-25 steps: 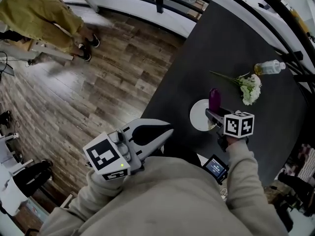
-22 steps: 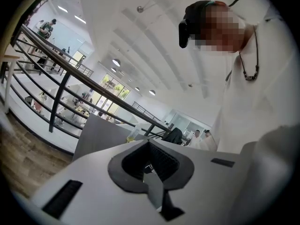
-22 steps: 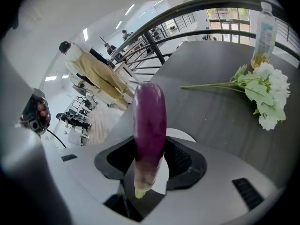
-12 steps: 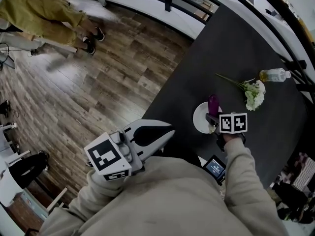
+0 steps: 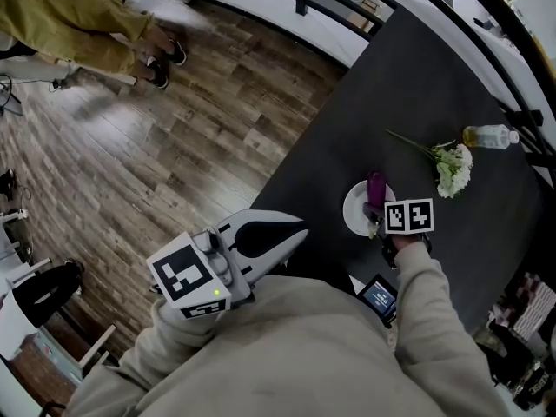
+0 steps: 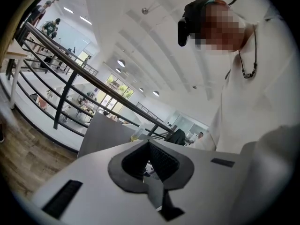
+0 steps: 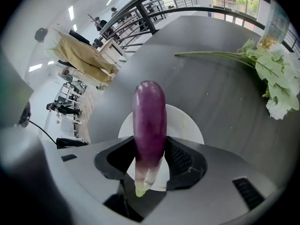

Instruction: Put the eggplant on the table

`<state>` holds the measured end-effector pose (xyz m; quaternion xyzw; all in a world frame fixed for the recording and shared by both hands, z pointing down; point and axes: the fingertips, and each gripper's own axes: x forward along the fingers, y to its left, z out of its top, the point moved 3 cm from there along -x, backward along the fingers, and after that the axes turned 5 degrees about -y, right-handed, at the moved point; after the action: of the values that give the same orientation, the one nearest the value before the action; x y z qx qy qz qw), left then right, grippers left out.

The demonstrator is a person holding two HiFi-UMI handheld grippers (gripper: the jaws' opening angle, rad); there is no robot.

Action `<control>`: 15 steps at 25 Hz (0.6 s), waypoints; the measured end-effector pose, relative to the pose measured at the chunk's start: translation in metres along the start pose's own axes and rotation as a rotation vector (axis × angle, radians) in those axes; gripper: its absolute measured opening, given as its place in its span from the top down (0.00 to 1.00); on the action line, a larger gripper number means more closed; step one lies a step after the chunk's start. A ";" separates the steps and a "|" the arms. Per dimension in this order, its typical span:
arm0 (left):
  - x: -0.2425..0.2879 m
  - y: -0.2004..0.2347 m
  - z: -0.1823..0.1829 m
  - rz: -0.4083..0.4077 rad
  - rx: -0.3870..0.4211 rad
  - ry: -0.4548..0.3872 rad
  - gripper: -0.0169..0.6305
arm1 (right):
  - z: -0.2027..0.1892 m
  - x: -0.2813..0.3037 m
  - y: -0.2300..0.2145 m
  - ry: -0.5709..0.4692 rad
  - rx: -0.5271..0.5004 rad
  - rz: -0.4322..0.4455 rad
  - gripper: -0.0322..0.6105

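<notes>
Right gripper view shows the right gripper (image 7: pixel 150 146) pinching the purple eggplant (image 7: pixel 149 111) near its stem end, over the white plate (image 7: pixel 185 125) on the dark table (image 7: pixel 220 107), while the left gripper (image 6: pixel 148 143) has its jaws pressed together.

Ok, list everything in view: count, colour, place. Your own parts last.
eggplant: 1, purple, between the right gripper's jaws, over the plate
plate: 1, white, on the table near its near edge
flowers: 1 bunch, white with green stems, on the table beyond the plate
bottle: 1, clear with yellowish contents, lying by the flowers
table: 1, dark grey
floor: brown wood, left of the table
person: 1, in yellow-brown clothes, far left on the floor
left gripper: 1, white, shut and empty, off the table
right gripper: 1, grey, clamped on the eggplant
</notes>
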<state>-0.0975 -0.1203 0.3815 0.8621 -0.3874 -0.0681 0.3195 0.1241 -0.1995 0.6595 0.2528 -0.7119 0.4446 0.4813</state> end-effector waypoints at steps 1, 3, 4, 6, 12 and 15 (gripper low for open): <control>0.000 0.001 0.000 0.000 0.000 0.001 0.97 | 0.000 0.002 0.000 0.008 -0.002 0.002 0.64; 0.001 0.002 -0.001 0.001 -0.002 0.004 0.97 | -0.001 0.003 0.002 0.019 -0.009 0.007 0.64; 0.001 0.002 -0.001 0.001 -0.005 0.005 0.97 | -0.002 0.003 0.002 0.021 -0.011 0.008 0.64; 0.002 0.002 -0.002 -0.002 -0.007 0.006 0.97 | -0.002 0.002 0.001 0.024 -0.012 0.012 0.64; 0.007 -0.003 0.004 -0.015 0.014 0.001 0.97 | -0.002 0.003 0.003 0.040 -0.044 0.002 0.62; 0.007 -0.005 0.003 -0.015 0.016 0.007 0.97 | -0.005 0.003 0.004 0.040 -0.050 -0.001 0.60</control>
<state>-0.0902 -0.1241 0.3773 0.8678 -0.3802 -0.0644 0.3135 0.1215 -0.1929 0.6614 0.2320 -0.7128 0.4315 0.5019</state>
